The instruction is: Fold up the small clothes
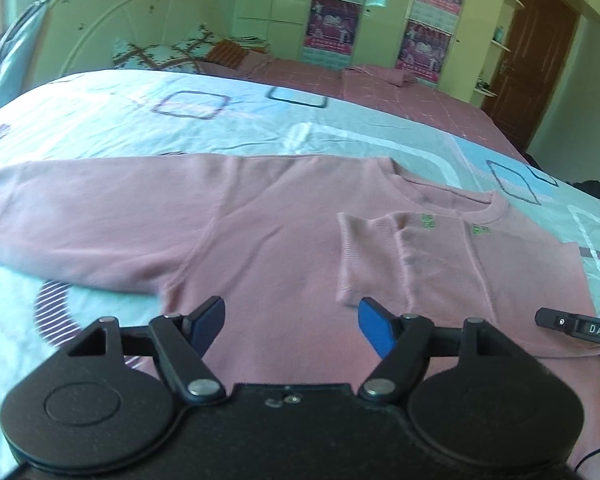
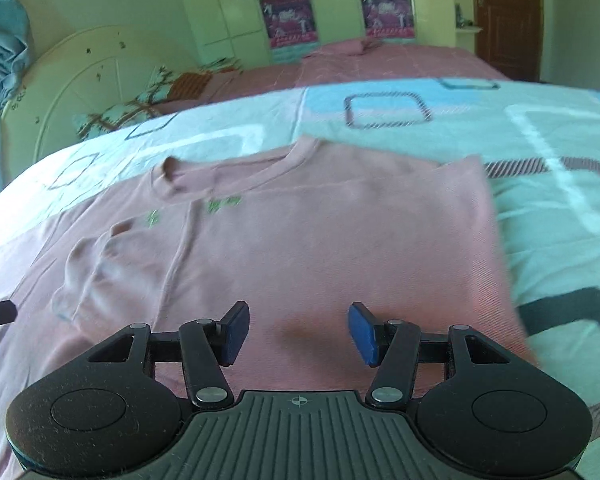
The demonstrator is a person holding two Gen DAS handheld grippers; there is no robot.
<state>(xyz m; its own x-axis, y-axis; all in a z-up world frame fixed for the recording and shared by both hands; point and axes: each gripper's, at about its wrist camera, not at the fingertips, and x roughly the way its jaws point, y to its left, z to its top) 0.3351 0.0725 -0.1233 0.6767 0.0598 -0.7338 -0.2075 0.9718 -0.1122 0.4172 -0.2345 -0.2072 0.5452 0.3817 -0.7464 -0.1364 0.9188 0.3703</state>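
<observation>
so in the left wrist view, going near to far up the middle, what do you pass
left gripper with open fingers → pink long-sleeved shirt → light blue patterned quilt → pink bedsheet → wardrobe doors with posters

pink shirt (image 2: 300, 248) flat on a blue and white blanket (image 2: 560, 208). right gripper (image 2: 299, 332) just above, wide apart, holding nothing.

The left gripper (image 1: 291, 322) sits low in its frame, fingers (image 1: 374, 330) spread apart with nothing between them. The right gripper (image 2: 299, 330) likewise, fingers (image 2: 362, 334) parted and empty, angled downward.
</observation>
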